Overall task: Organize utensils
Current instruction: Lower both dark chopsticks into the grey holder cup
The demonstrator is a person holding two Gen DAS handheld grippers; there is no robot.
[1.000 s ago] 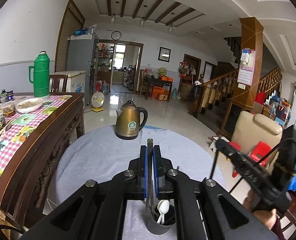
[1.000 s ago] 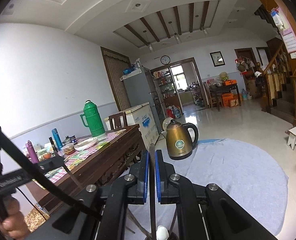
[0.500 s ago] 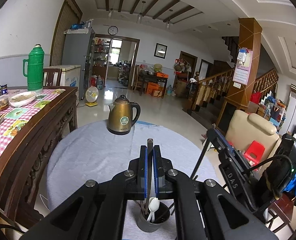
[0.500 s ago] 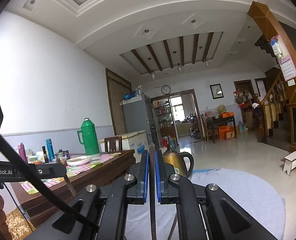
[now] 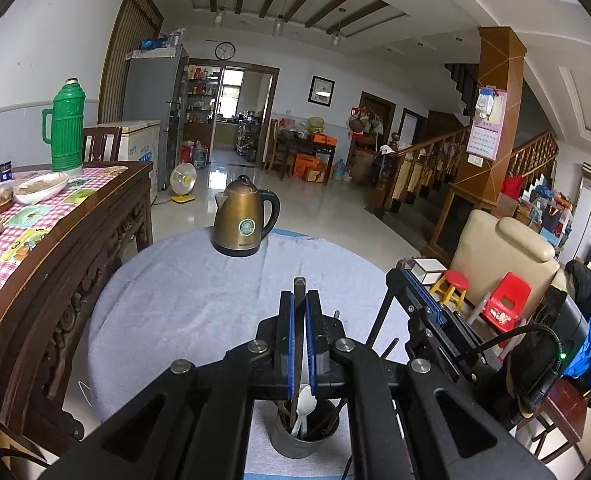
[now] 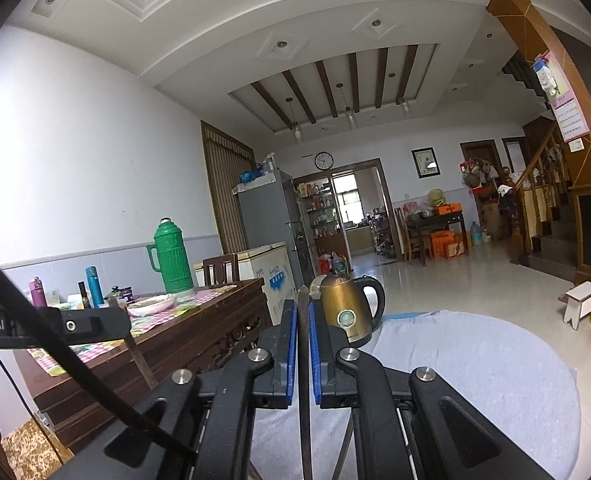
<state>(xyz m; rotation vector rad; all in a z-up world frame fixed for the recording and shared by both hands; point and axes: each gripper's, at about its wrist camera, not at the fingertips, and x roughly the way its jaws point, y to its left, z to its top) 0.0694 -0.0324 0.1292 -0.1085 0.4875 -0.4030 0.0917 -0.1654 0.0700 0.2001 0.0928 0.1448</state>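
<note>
Two grippers, both clamped on thin dark sticks, probably chopsticks. Left gripper: blue pads pressed together on a dark stick that runs down between them into the grey utensil cup directly below; its tip pokes up past the pad tops. Cup stands upright on the round table near the close edge, holding a white spoon and several more dark sticks leaning on the rim; exact count unreadable, fingers block part of the mouth. Right gripper: pads likewise closed on a second stick, upright, lower end running out of the bottom of the view, so I can't tell whether it's in the cup. In the left view the right gripper sits just right of the cup, angled in. Table is covered with a pale blue-grey cloth; the only other item on it is a bronze kettle at the far edge, well apart from the cup. Wide bare cloth between the two. Left side is tight: a dark wooden sideboard butts up beside the table rim, carrying a green thermos and a white bowl. Right side: small red stool and beige chair off the table edge.
</note>
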